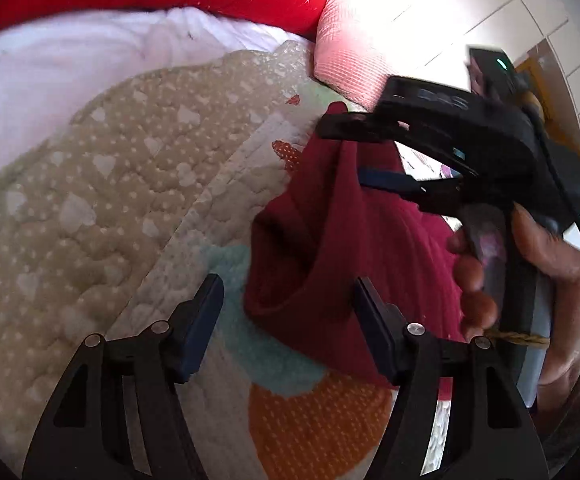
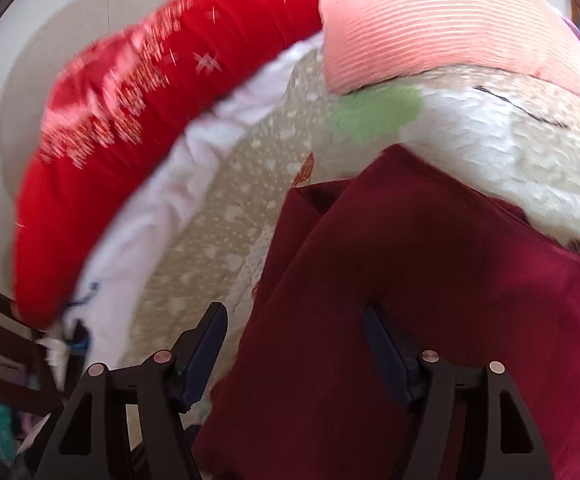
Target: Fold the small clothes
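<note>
Soft bedding fills both views: a quilt (image 1: 102, 184) with pale hearts and coloured patches serves as the work surface. On it lies the task's thing, a dark red garment (image 1: 329, 248), bunched near the right side of the quilt in the left wrist view and filling the lower right of the right wrist view (image 2: 409, 300). It is not flat; one part of it stands up in a peak with a deep crease below, and its edges are doubled over in an irregular way, so I cannot tell which part is a sleeve or a hem. The left gripper (image 1: 286, 304) has its jaws standing apart, and the cloth lies between and under them but the pads do not press it. The right gripper (image 1: 349, 152), held by a hand (image 1: 529, 264), is seen from the side at the peak of the cloth; its jaws are apart too, with the fabric touching or hanging near the upper finger, and I cannot say for certain whether it is caught there. In its own view the right gripper (image 2: 293, 344) shows spread fingers over the garment. Behind the quilt are a white sheet (image 1: 70, 60), a red pillow (image 2: 138, 100) and a pink pillow (image 2: 429, 20). As I judge it, the folding is at a middle or early step: no neat rectangle exists yet, and the cloth needs smoothing and at least one more fold.
</note>
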Demonstrator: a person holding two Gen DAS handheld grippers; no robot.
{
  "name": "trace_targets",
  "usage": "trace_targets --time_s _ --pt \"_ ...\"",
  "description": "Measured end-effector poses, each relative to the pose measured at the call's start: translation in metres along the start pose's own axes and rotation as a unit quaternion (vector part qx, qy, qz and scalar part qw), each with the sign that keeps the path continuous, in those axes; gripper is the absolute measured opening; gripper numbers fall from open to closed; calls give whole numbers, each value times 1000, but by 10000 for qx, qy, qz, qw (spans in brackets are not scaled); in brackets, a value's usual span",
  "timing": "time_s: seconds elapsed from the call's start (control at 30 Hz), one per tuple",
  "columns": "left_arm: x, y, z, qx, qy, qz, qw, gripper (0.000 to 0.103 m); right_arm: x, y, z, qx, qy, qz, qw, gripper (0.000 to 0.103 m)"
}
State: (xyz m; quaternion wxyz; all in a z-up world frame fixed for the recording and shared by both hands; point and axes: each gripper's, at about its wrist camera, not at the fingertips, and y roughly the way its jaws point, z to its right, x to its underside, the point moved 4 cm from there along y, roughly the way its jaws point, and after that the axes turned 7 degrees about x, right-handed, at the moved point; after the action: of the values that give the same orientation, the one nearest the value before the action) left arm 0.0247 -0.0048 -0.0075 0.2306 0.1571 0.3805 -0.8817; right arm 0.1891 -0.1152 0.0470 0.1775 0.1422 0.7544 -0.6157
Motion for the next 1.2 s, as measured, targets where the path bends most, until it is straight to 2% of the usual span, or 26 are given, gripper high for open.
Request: trace_targets --time_s 0.07,0.13,0.2,0.23,0.3,0.33,0.37,0.4,0.47,0.53,0.67,0.73,0.83,0.97,1.07,1.13,1.17,1.2 --pt "-3 3 2 37 43 27 10000 71 -4 12 -8 311 -224 -98 9992 69" --pt "-4 7 4 90 91 63 9999 75 -5 26 -17 740 -530 -218 9956 76" --pt "-3 9 5 69 159 123 9998 76 -5 34 -21 947 -742 -209 9925 78" --pt "-1 7 8 62 188 140 9997 76 -5 36 -21 1031 -829 -155 9911 77" --pt "0 8 10 193 268 181 9993 74 -1 30 -15 1171 -872 58 9893 56" --pt "-1 10 13 334 302 188 9988 66 0 24 -10 1143 -885 172 9894 41" --pt "-4 15 16 464 323 145 9983 41 2 17 -5 867 -828 280 9924 23" --pt "-2 18 20 584 358 17 9977 29 6 4 6 457 -601 383 9964 17" --pt "-3 16 31 693 497 58 9963 22 10 -18 25 15 -224 605 9979 14" --pt "3 5 60 901 818 105 9925 21 18 -50 48 -485 101 937 9944 13" --pt "26 -10 134 1154 1724 99 9782 21 38 -116 86 -935 396 1528 9830 13" --pt "42 -2 166 1315 2055 -97 9697 21 53 -152 112 -1157 581 1894 9733 13" --pt "72 30 198 1194 2489 -541 9596 21 81 -180 164 -1338 1165 2179 9597 13" --pt "103 76 208 857 2744 -1116 9513 21 121 -158 233 -1377 2138 2013 9459 13" --pt "111 74 215 591 3098 -1187 9415 22 147 -127 265 -1207 2898 1745 9333 27" --pt "112 60 220 526 3312 -1153 9350 29 155 -127 267 -1583 3005 1957 9200 31" --pt "108 55 221 563 3395 -1168 9316 37 156 -132 265 -1693 2972 2068 9167 42" --pt "106 44 221 643 3466 -1189 9282 44 158 -137 260 -1828 2945 2166 9127 49"
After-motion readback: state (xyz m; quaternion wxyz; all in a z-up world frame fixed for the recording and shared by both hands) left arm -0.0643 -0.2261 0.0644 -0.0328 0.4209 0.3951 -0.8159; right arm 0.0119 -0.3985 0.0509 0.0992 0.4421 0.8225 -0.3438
